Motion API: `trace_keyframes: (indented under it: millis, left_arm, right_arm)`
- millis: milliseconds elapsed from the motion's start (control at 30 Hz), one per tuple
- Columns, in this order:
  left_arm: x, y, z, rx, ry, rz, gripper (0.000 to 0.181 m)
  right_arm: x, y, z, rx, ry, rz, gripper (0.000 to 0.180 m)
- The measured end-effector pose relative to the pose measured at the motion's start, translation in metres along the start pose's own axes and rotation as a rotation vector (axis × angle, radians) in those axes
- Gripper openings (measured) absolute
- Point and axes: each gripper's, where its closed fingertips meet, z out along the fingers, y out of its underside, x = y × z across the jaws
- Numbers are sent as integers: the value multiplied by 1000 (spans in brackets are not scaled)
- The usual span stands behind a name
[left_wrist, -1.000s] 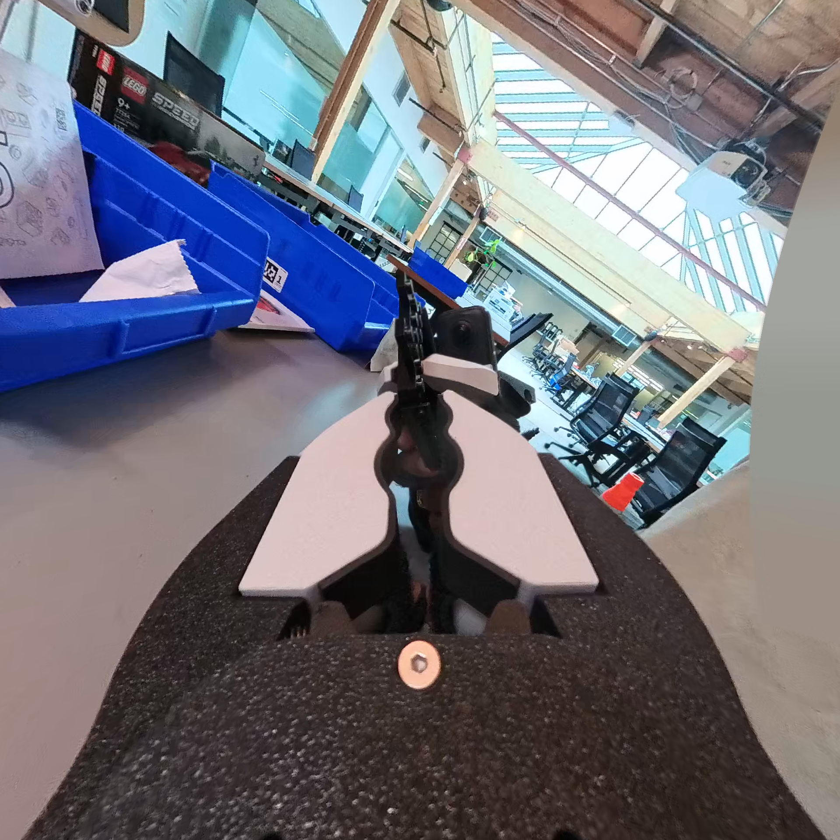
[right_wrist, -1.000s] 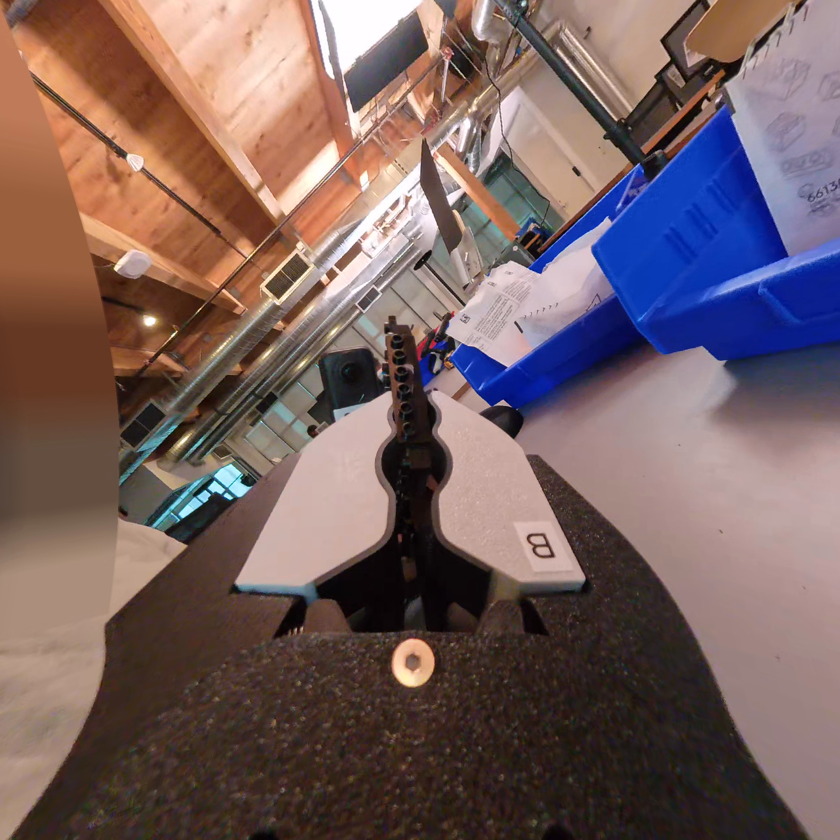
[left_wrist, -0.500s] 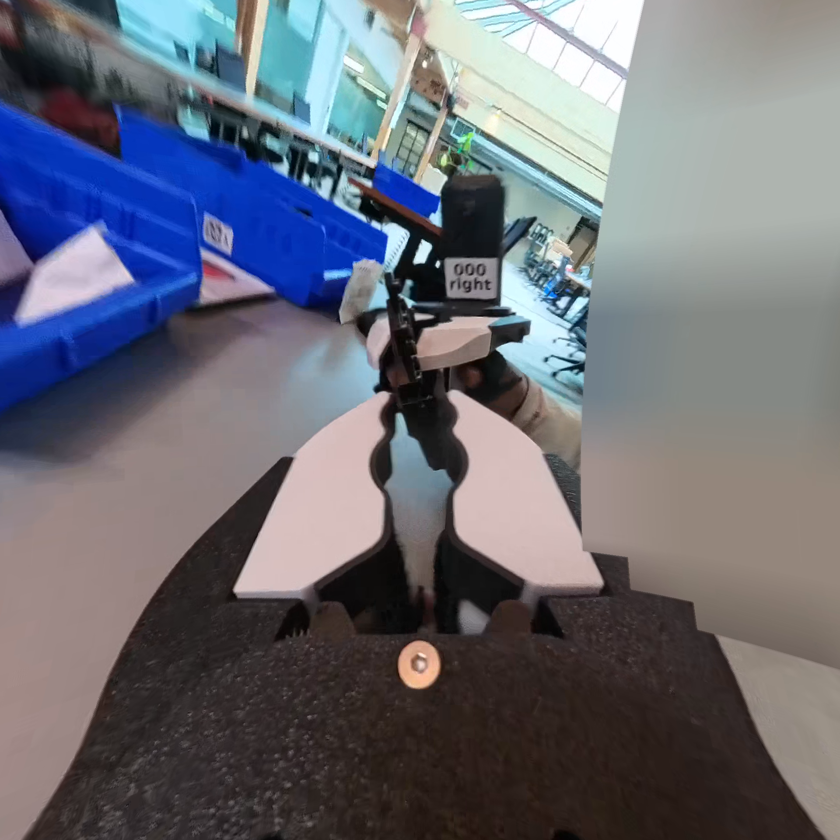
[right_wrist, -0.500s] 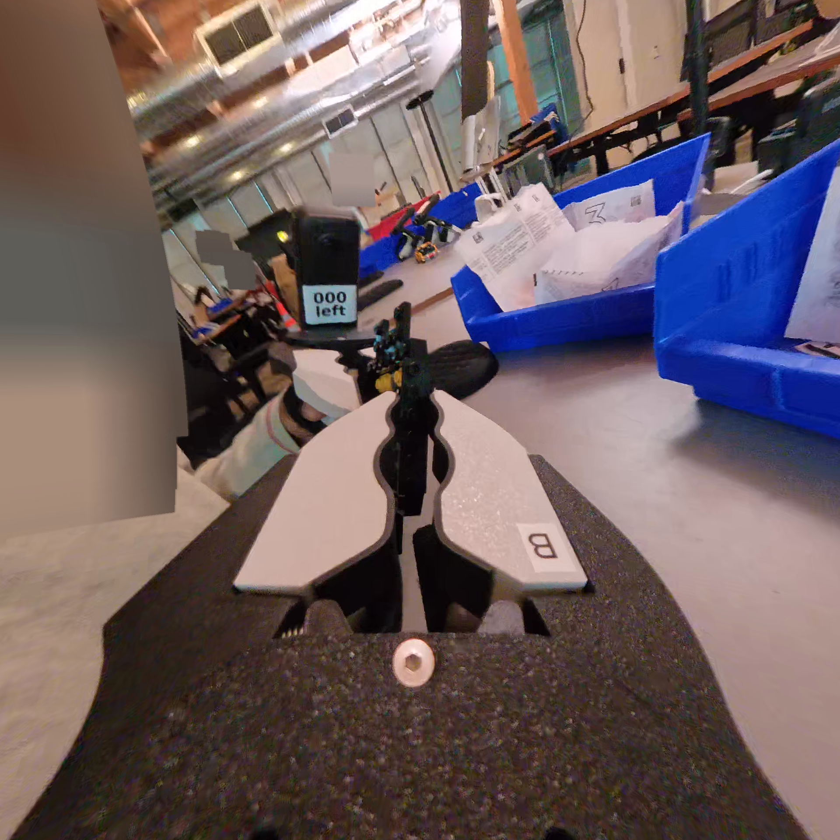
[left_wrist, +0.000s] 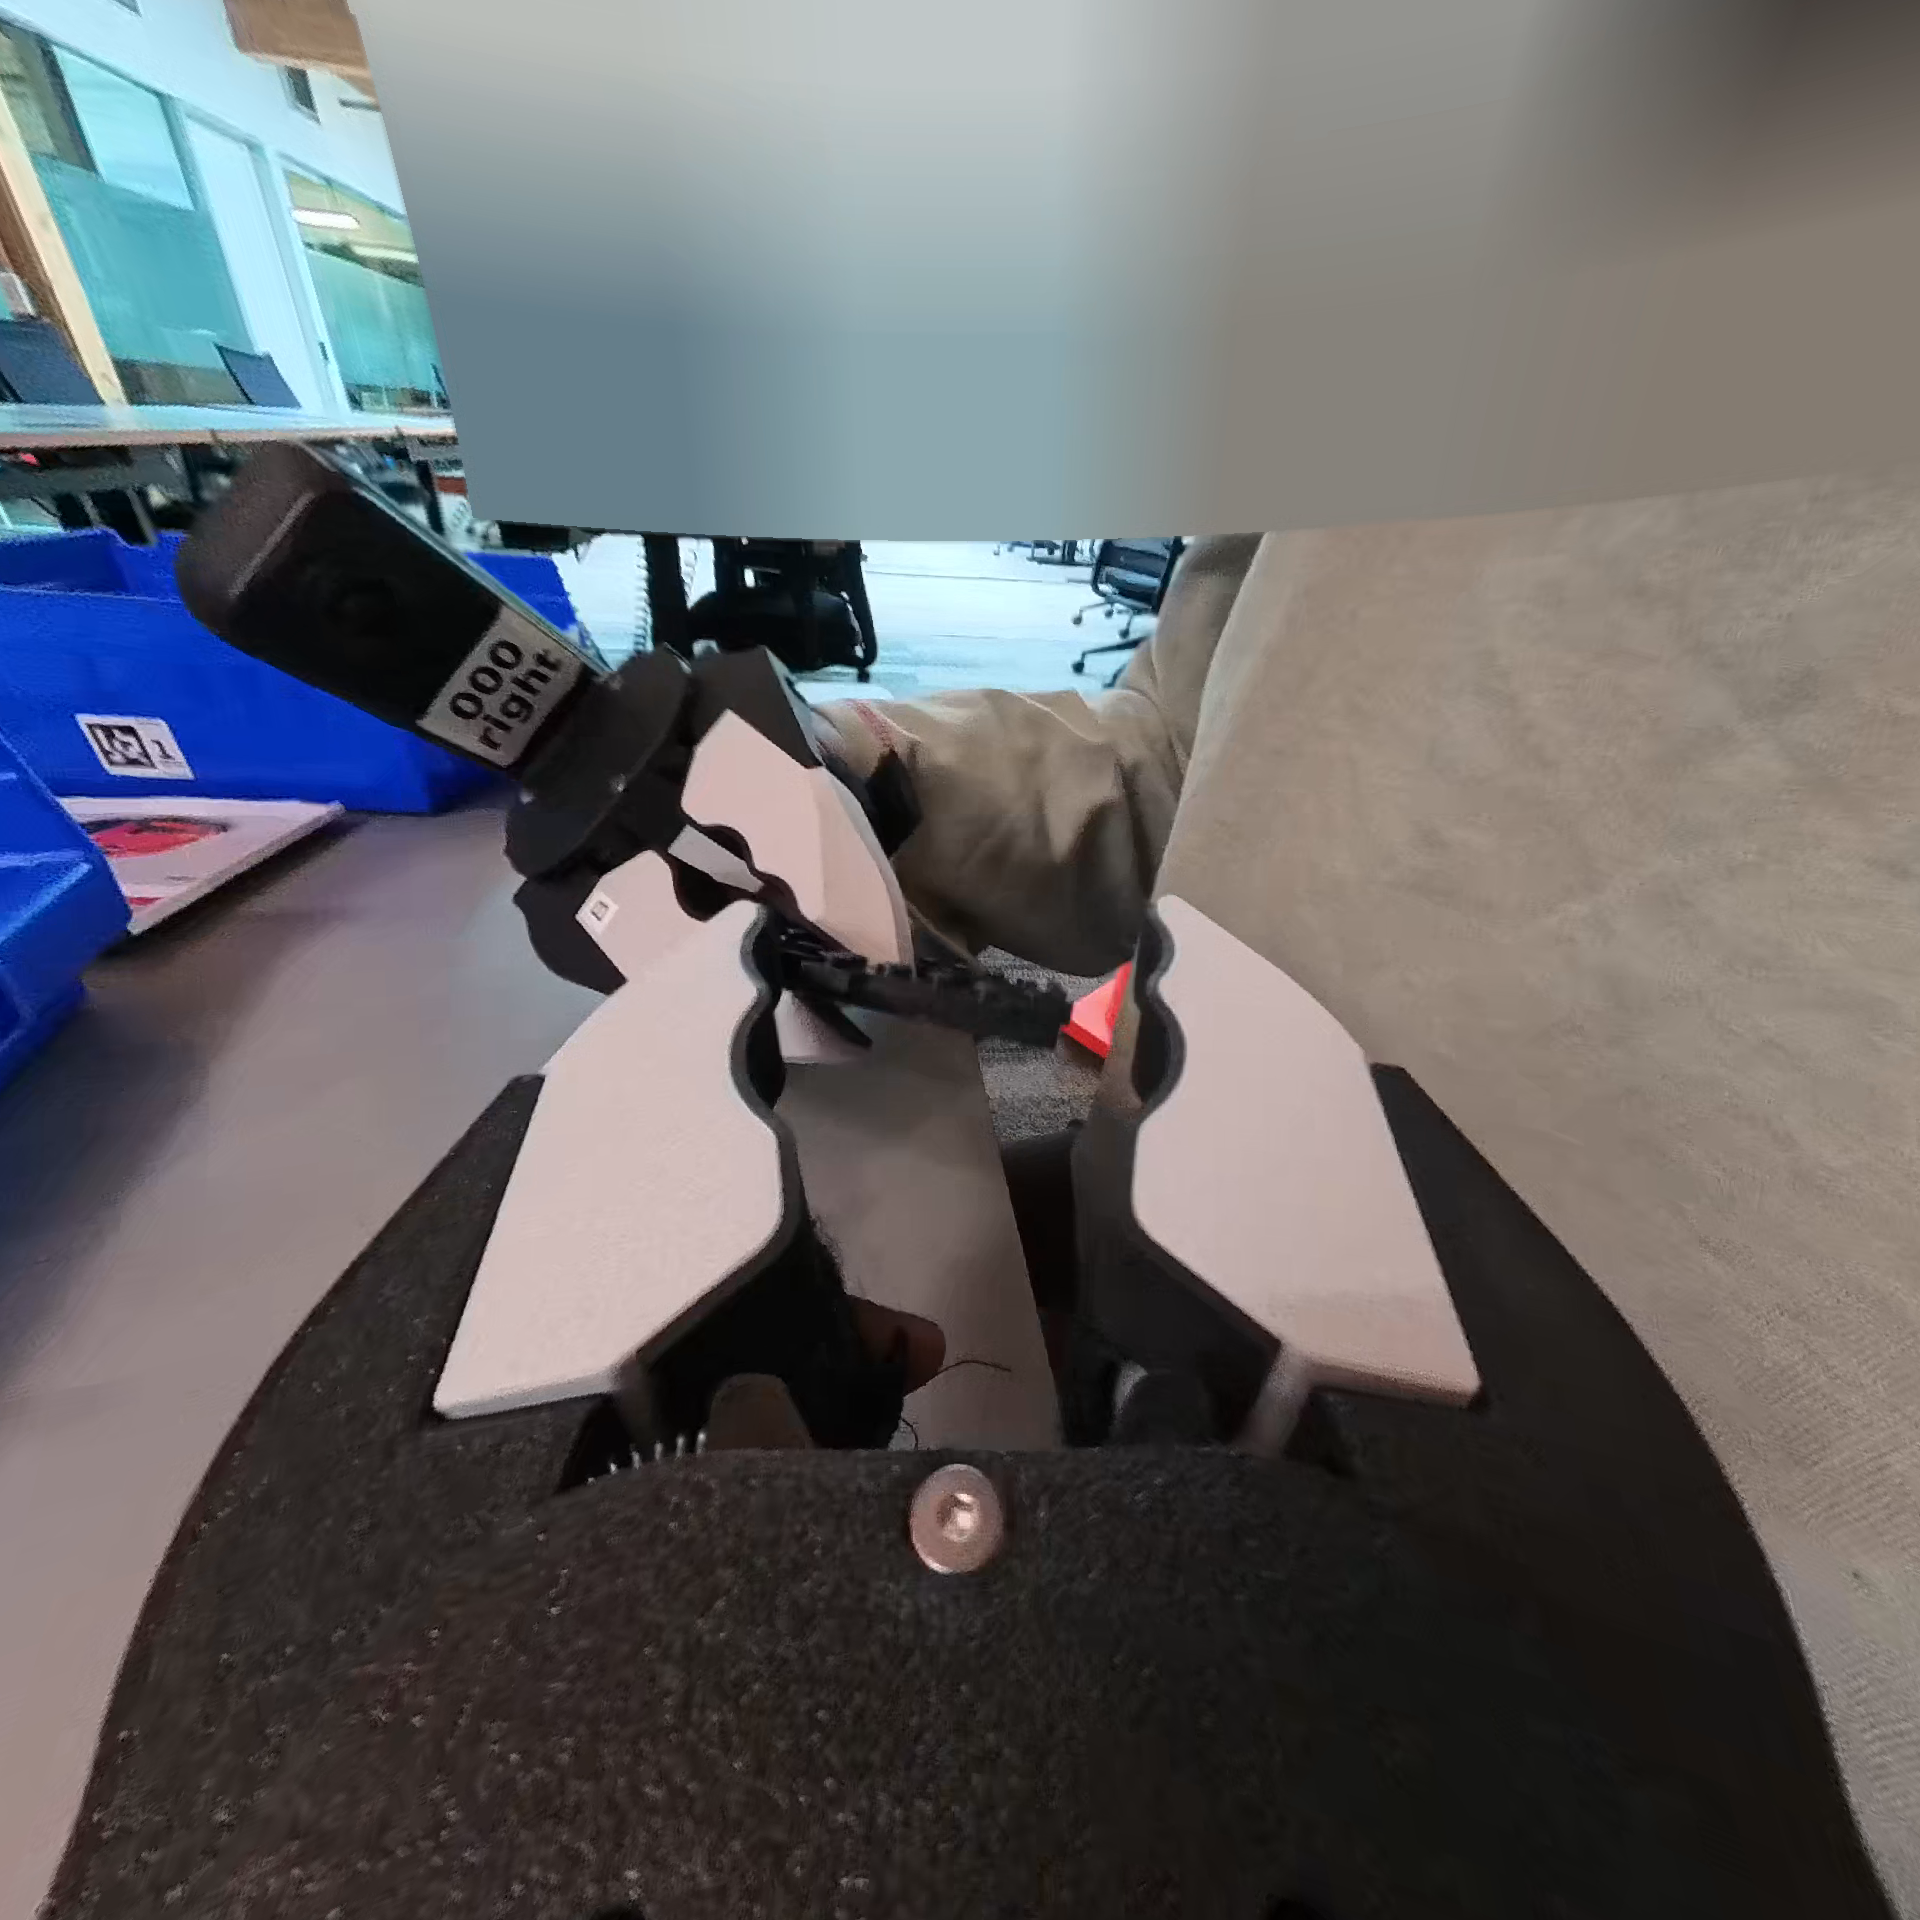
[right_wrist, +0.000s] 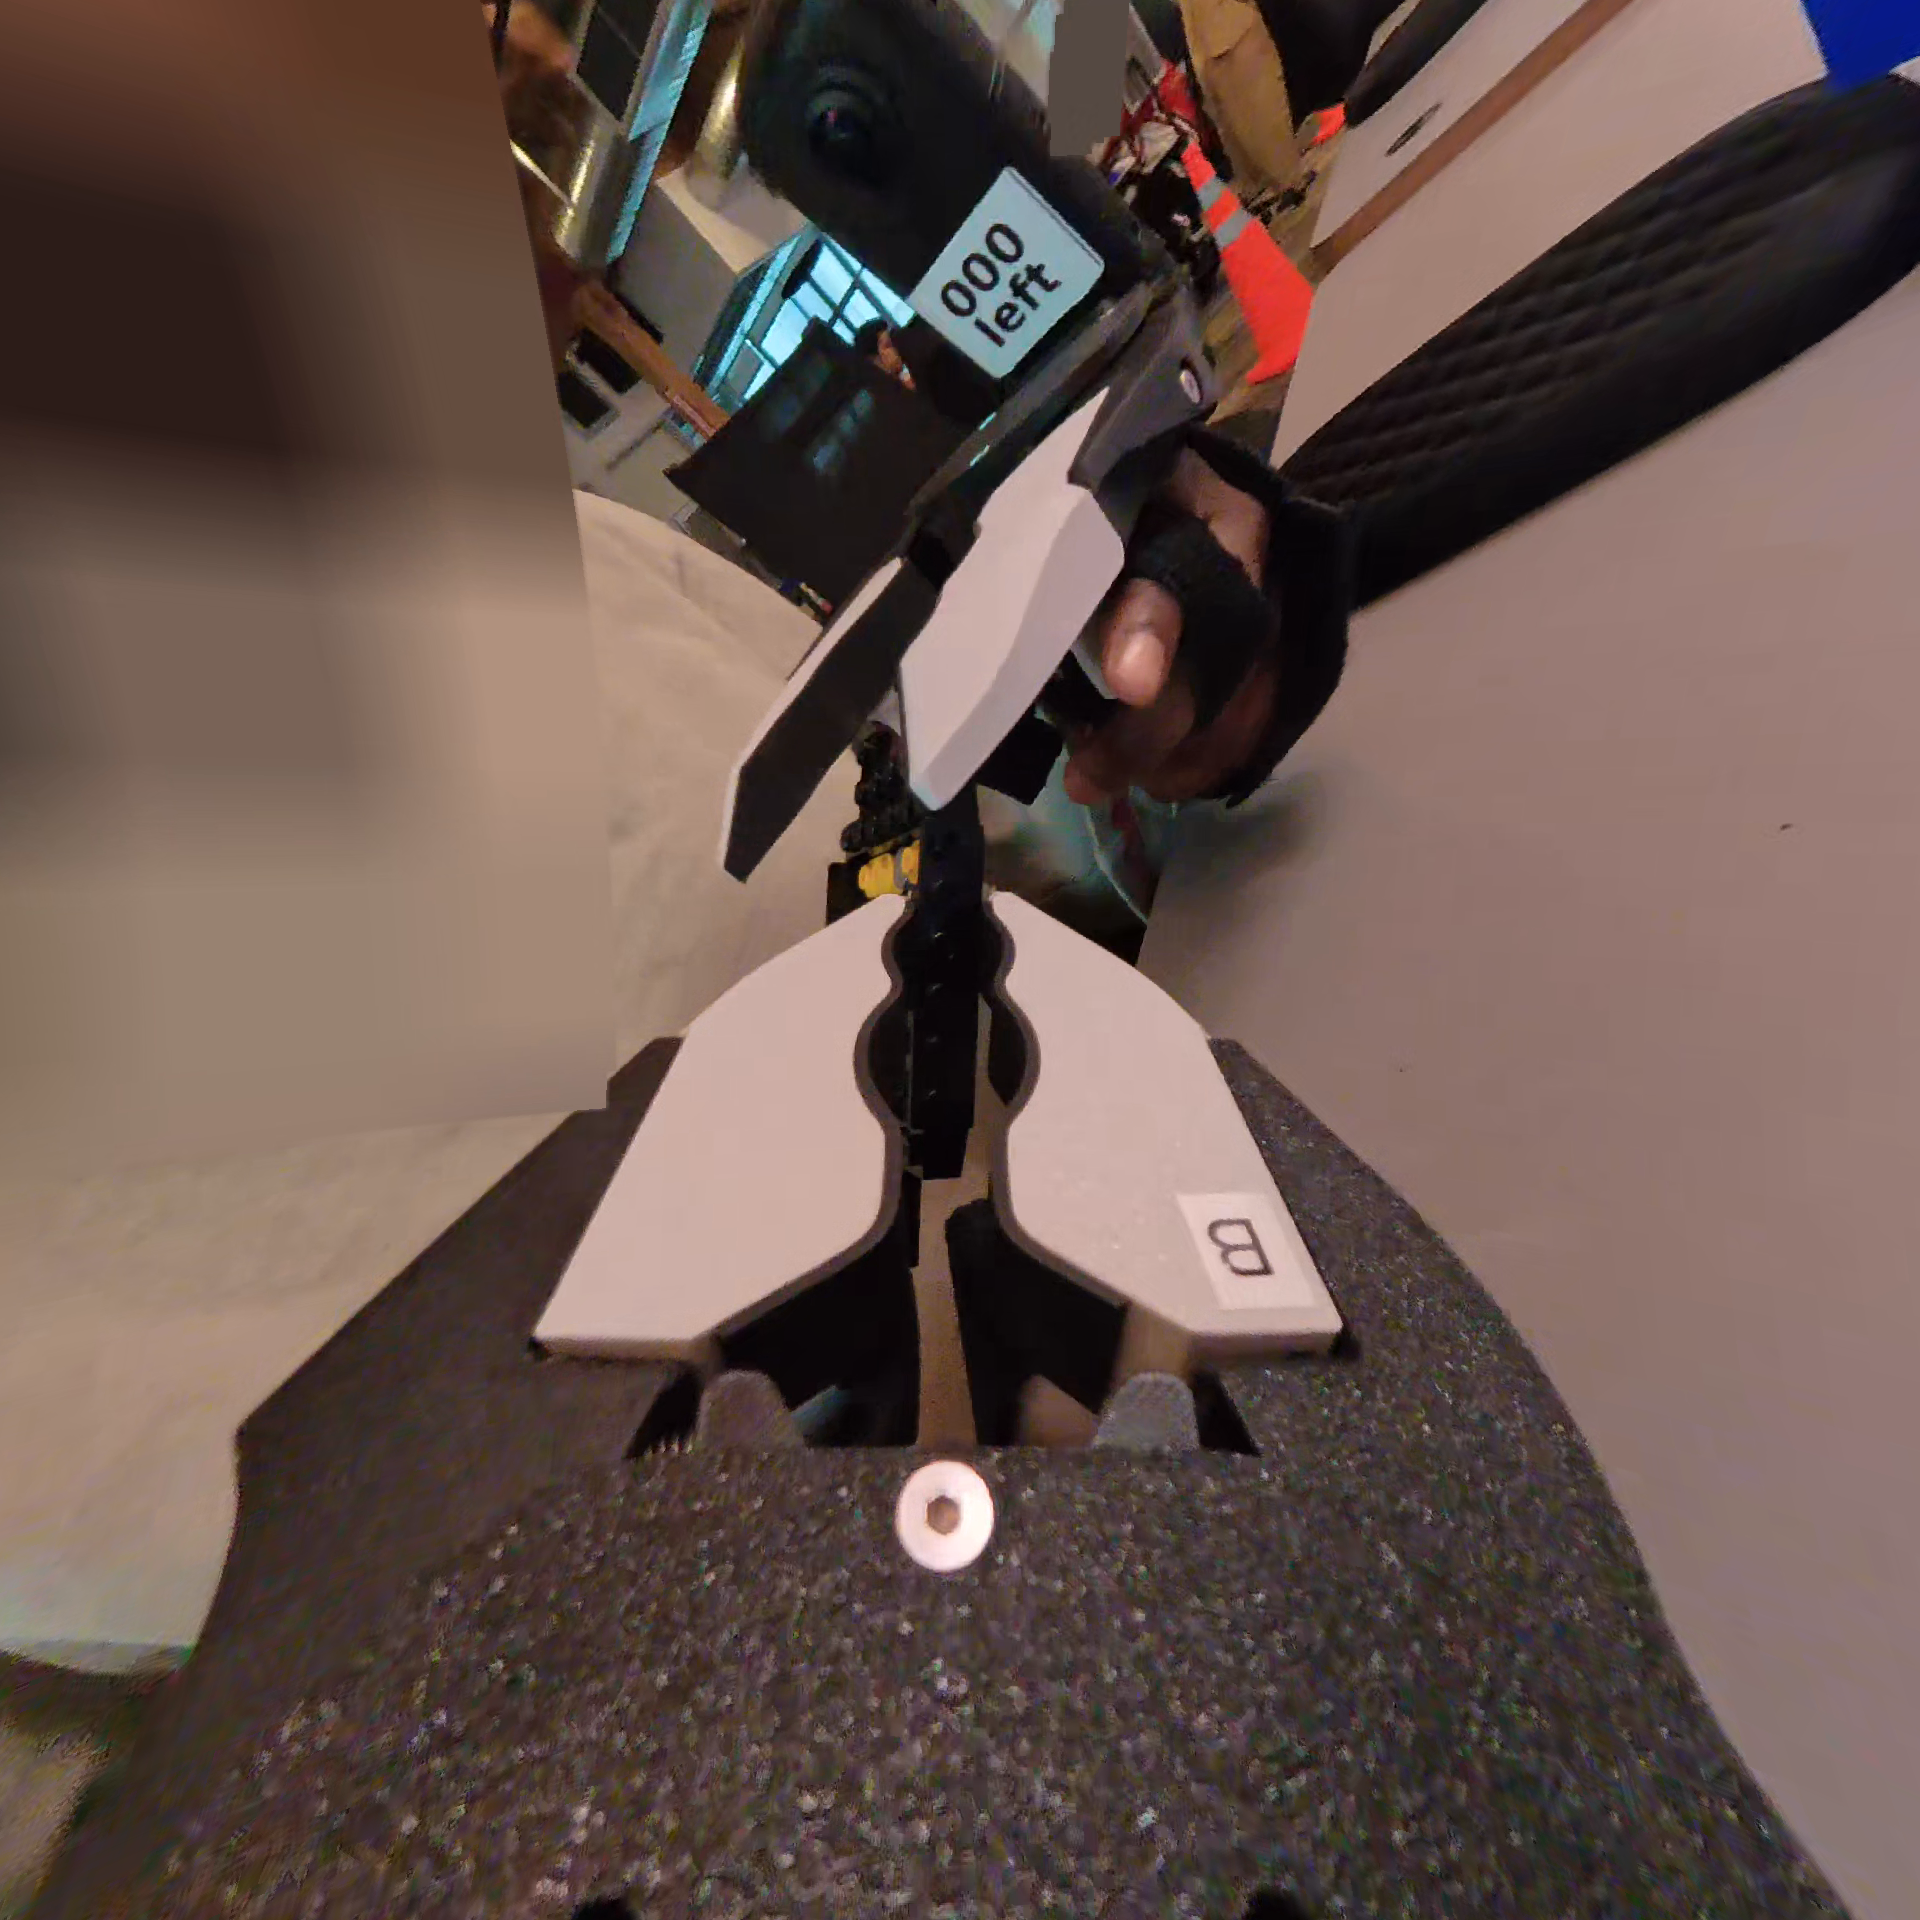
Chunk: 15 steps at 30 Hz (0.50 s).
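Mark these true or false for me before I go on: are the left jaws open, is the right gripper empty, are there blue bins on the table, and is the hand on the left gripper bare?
1. The left gripper has its jaws wide apart. True.
2. The right gripper is empty. False: its jaws are shut on a black studded piece.
3. Blue bins stand on the grey table, at the left of the left wrist view. True.
4. The hand holding the left gripper is bare. False: it wears a black glove, with only the fingertips exposed.
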Motion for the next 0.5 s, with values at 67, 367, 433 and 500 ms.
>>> trace_keyframes:
  millis: [67,367,433,500]
  left_arm:
    - [-1,8,1,-37,-17,-3,68]
    - [-5,21,2,-86,-35,-11,57]
    - [-6,22,3,-95,-40,-11,58]
    - [-11,19,2,-79,-70,9,57]
  right_arm:
    - [-3,2,2,-15,-33,9,11]
    - [-1,8,2,-51,-44,25,11]
    - [0,8,3,-57,-41,33,11]
    - [3,6,1,-31,-39,25,11]
